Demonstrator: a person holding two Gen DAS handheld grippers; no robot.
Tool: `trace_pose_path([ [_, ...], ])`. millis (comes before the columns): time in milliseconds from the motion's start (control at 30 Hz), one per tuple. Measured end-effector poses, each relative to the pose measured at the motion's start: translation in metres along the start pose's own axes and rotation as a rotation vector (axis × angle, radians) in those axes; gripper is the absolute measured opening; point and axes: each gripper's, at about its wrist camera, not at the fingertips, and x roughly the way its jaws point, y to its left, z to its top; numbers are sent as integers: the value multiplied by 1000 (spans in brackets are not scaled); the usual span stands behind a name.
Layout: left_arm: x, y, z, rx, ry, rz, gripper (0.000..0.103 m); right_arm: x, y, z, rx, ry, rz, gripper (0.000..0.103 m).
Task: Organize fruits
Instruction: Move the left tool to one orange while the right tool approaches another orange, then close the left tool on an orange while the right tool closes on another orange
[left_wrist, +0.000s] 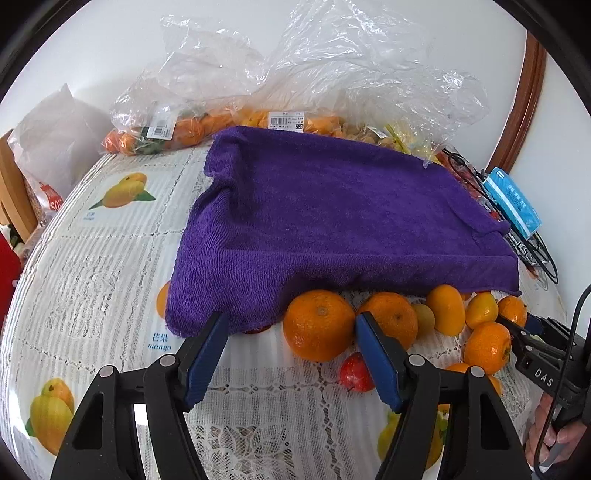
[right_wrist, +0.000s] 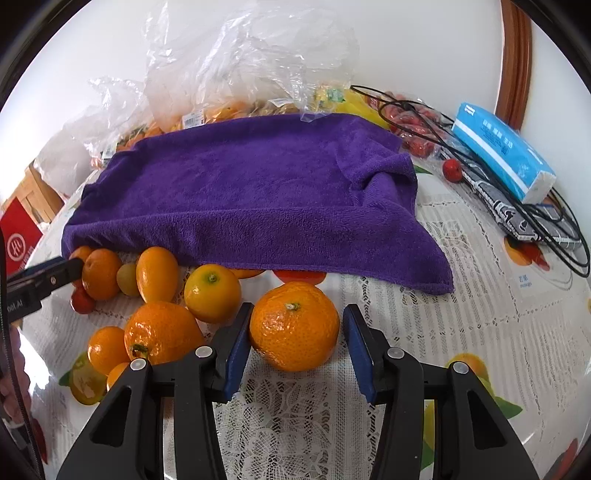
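Note:
A purple towel (left_wrist: 332, 221) lies spread over something on the table; it also shows in the right wrist view (right_wrist: 251, 199). Several loose oranges, kumquats and small red fruits lie along its front edge. My left gripper (left_wrist: 291, 328) is open, with a large orange (left_wrist: 317, 325) between its blue pads. My right gripper (right_wrist: 295, 328) is open around another large orange (right_wrist: 294, 325), its left pad touching the fruit. A kumquat (right_wrist: 157, 275) and a yellowish orange (right_wrist: 212, 293) lie to its left. The right gripper's tip shows in the left wrist view (left_wrist: 517, 328).
Clear plastic bags of fruit (left_wrist: 258, 92) stand behind the towel against the wall. A blue tissue pack (right_wrist: 502, 151), black cables (right_wrist: 546, 229) and a patterned flat object lie at the right. A red fruit (right_wrist: 452, 170) sits near the pack. The tablecloth (left_wrist: 92, 266) has lace and fruit prints.

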Motion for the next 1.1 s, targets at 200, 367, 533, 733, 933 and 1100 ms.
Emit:
trace_pose_path([
  [200, 2, 8, 0, -11, 30, -51, 68, -1, -1, 0, 2, 0, -4, 49],
  [367, 2, 10, -1, -1, 47, -92, 61, -3, -2, 0, 5, -2, 4, 46],
  [533, 1, 3, -2, 22, 26, -70, 60, -4, -1, 0, 1, 1, 4, 44],
  [733, 4, 9, 1, -7, 34, -131, 48, -4, -2, -1, 15, -1, 16, 43],
  [933, 3, 8, 0, -23, 48, -165, 38, -7, -7, -3, 36, 1, 7, 43],
  [1100, 1, 6, 0, -14, 47, -146, 43, -13, -10, -4, 35, -2, 1, 43],
])
